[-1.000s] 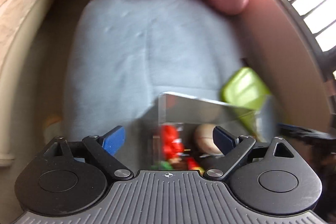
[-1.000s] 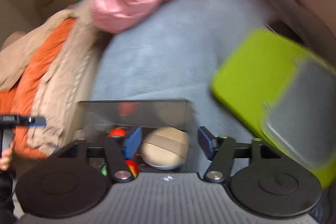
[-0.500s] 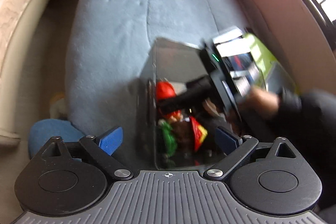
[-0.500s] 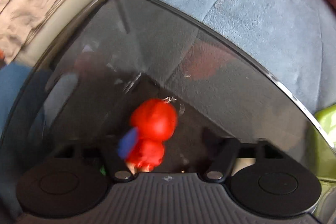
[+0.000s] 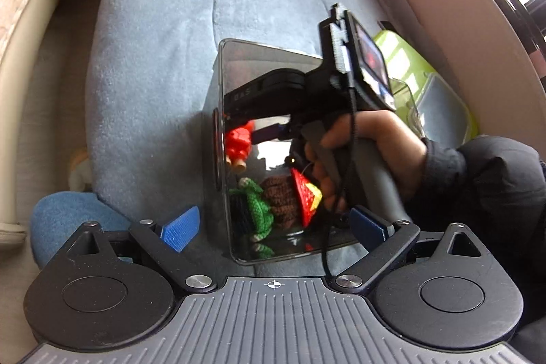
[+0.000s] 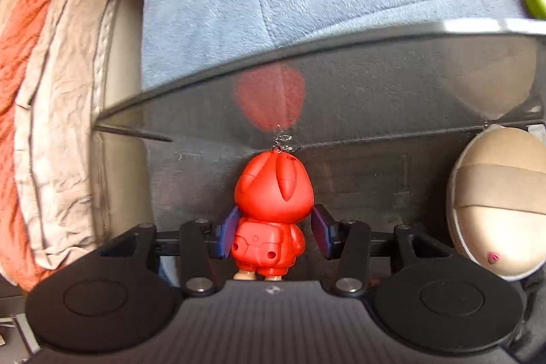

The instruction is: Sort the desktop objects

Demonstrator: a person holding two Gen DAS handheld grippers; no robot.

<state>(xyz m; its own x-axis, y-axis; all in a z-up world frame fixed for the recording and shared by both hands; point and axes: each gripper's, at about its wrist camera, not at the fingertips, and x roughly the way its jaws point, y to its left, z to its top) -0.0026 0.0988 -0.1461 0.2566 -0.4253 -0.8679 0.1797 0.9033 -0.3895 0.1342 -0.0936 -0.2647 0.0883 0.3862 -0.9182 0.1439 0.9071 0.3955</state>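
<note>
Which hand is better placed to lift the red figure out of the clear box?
Right. The right gripper is down inside the clear box, its jaws just closing around the red figure. The left gripper hangs open outside the box, empty.

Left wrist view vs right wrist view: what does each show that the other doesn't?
Left wrist only: the right gripper's body and the hand holding it, reaching into the box; a green crochet toy, brown crochet piece, the left gripper open around the box's near end.

Right wrist only: the right gripper, jaws just closing around the red figure's body, left pad touching, right contact unclear; a beige oval case.

Both: dark clear box, red figure, blue cushion.
</note>
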